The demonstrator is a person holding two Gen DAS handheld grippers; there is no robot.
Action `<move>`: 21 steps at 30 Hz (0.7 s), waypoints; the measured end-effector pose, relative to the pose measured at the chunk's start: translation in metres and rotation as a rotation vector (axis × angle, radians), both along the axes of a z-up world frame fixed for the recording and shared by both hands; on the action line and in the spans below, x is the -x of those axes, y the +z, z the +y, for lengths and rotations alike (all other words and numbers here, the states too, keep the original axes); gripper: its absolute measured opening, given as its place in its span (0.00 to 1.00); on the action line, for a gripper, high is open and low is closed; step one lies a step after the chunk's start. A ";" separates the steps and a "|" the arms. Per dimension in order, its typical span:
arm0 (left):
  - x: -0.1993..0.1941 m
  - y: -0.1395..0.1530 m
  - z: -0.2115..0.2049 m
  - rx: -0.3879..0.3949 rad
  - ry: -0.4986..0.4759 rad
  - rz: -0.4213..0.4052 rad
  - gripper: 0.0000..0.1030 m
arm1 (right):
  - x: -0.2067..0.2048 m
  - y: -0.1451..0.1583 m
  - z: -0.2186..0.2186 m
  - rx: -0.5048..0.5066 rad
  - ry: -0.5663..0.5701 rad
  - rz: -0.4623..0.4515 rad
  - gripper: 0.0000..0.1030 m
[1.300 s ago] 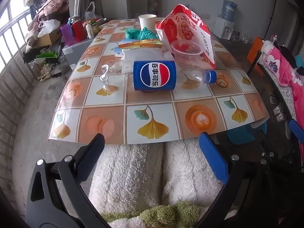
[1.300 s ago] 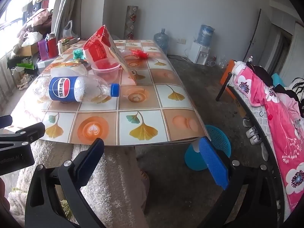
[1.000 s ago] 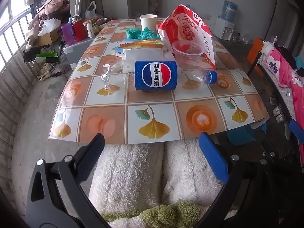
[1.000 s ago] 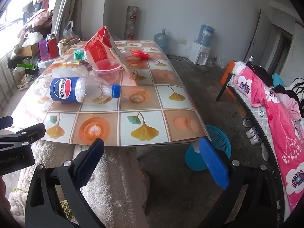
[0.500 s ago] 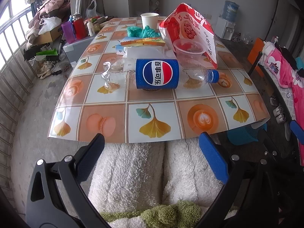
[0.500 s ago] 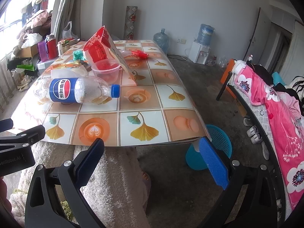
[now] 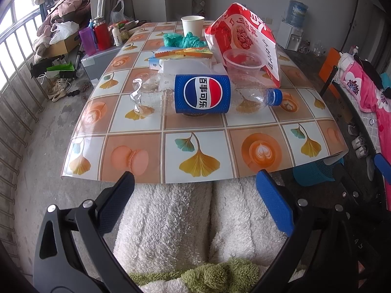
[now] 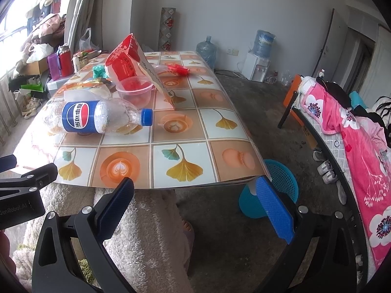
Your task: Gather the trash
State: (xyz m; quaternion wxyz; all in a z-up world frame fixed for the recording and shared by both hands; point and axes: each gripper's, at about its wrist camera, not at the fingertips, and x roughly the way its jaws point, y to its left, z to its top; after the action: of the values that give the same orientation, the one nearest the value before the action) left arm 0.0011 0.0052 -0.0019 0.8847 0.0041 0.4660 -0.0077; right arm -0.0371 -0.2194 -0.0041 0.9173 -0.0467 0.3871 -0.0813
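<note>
An empty Pepsi bottle (image 7: 202,95) (image 8: 95,118) lies on its side on the patterned table (image 7: 200,156) (image 8: 185,146), blue cap to the right. Behind it stand a clear plastic cup (image 7: 244,61) (image 8: 135,89), a red snack bag (image 7: 246,29) (image 8: 124,61), wrappers (image 7: 183,53), a green plastic bag (image 7: 183,39) and a paper cup (image 7: 192,23). A blue mesh trash basket (image 8: 281,185) (image 7: 315,171) sits on the floor by the table's right corner. My left gripper (image 7: 195,193) hangs open before the table edge, over a person's fleece-clad lap. My right gripper (image 8: 195,193) is open and empty.
A red wrapper (image 8: 178,69) lies far back on the table. Bottles (image 7: 97,36) and clutter stand at the left by a railing. A bed with a pink blanket (image 8: 354,131) runs along the right. A water dispenser (image 8: 259,61) stands against the far wall.
The left gripper has edged slightly forward and up, so the bottle sits a little lower in its view. The right view has barely shifted. Both stay open.
</note>
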 end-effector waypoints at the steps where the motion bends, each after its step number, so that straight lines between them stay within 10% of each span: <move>1: 0.000 0.000 0.000 0.001 0.000 0.000 0.92 | 0.000 0.000 0.000 0.000 0.000 0.000 0.94; 21: 0.001 -0.002 0.001 0.001 0.001 0.001 0.92 | -0.001 0.001 0.000 -0.002 0.000 0.000 0.94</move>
State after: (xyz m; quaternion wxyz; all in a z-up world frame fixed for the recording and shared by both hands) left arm 0.0001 0.0060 -0.0037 0.8846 0.0033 0.4663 -0.0075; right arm -0.0364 -0.2194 -0.0034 0.9174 -0.0456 0.3870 -0.0811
